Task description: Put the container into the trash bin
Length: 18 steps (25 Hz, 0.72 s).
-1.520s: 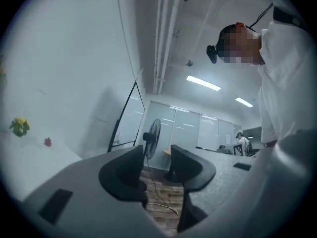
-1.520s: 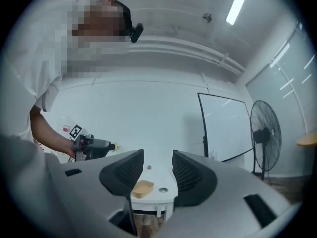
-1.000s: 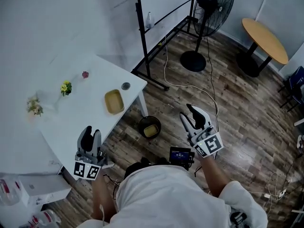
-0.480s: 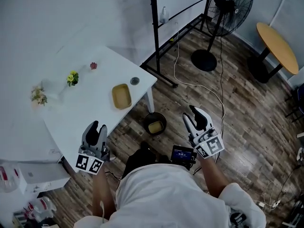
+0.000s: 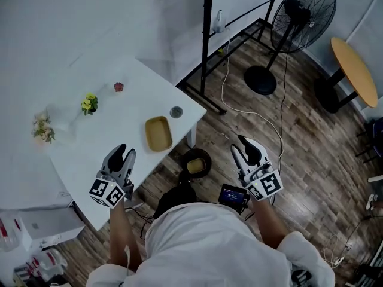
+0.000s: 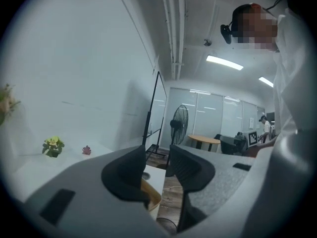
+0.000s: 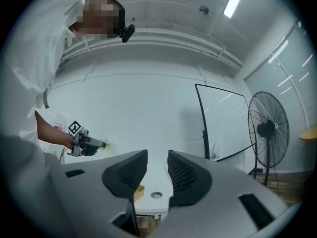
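Now, near frame centre, the yellow container (image 5: 158,133) sits ungrasped on the desk (image 5: 119,118), the left hand-held gripper (image 5: 125,152) lower left of it, wide and empty, the right hand-held gripper (image 5: 239,146) closing its jaws on nothing, so reaching seems underway; next, grasp it for the trash bin (image 5: 207,160) below.

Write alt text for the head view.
A yellow container lies on a white table; a trash bin stands on the floor nearby. The left hand-held gripper is open and empty; the right hand-held gripper has jaws closing on nothing.
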### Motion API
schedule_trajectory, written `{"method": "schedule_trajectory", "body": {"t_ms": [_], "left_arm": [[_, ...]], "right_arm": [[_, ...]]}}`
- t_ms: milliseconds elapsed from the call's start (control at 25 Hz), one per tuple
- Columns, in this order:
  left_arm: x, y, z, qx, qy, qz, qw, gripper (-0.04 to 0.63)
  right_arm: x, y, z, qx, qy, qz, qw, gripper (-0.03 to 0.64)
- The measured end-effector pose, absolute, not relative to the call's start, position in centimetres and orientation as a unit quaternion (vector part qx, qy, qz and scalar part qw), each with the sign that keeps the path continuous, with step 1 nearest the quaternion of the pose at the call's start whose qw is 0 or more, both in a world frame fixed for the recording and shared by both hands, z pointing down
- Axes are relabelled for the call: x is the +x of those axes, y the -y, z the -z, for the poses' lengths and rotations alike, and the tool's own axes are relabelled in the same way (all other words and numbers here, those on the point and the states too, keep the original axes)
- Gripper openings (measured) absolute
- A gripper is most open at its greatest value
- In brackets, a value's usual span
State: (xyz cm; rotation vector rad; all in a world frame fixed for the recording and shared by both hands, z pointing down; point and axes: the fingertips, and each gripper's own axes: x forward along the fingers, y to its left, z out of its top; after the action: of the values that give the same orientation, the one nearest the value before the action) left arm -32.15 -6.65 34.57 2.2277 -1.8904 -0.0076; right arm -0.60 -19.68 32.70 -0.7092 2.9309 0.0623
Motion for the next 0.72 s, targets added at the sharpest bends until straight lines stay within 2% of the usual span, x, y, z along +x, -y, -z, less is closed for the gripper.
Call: {"method": "schedule_trajectory", "body": {"t_ms": [400,720], "left_arm": [[-37.3,19.4,-41.2,0.826,0.513,-0.173,0.158,0.157],[-38.1,25.9,-49.5,0.855,0.396,-0.280,0.184,0.157]], "right_arm": [[-9.0,28.3,-33.6,-0.258,-0.966,-0.018,0.023,0.137],[-9.8,31.6,-36.9,-0.304,-0.952,0.003,-0.025,0.137]]}}
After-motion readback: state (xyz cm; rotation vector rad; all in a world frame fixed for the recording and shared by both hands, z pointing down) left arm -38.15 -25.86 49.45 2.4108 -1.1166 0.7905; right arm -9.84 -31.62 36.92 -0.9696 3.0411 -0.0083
